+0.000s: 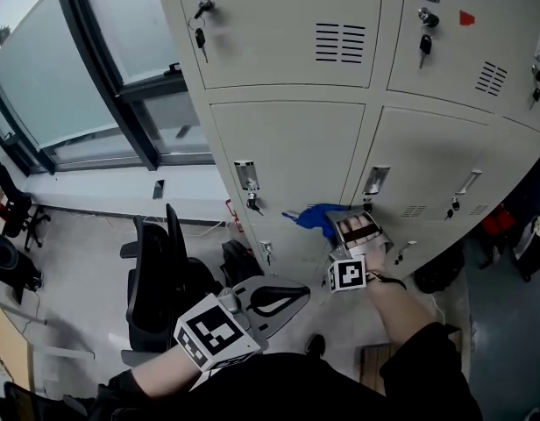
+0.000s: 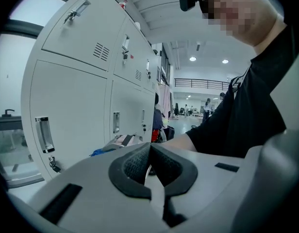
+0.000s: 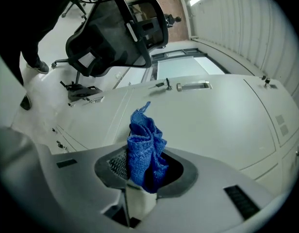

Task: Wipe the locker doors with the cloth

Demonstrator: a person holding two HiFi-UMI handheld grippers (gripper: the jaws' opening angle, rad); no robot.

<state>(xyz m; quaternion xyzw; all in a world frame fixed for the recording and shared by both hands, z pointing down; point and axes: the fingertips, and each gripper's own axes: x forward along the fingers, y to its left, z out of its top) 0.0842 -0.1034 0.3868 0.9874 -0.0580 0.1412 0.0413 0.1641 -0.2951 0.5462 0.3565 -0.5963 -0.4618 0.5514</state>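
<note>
A blue cloth [image 1: 316, 217] is bunched in my right gripper [image 1: 338, 224], which is shut on it. The cloth is held up to the lower row of beige locker doors [image 1: 287, 156], by the seam between two doors. In the right gripper view the cloth [image 3: 145, 148] sticks up from between the jaws of that gripper [image 3: 142, 171], with a locker door [image 3: 222, 115] just beyond it. My left gripper [image 1: 292, 296] hangs low near the person's body, away from the lockers. Its pads meet with nothing between them, as the left gripper view shows of this gripper [image 2: 150, 161].
A black office chair [image 1: 160, 279] stands left of the lockers, below a large window [image 1: 95, 68]. Keys hang in several locks [image 1: 201, 33]. Recessed handles [image 1: 373, 180] sit on the lower doors. A red object [image 1: 498, 222] lies at the far right.
</note>
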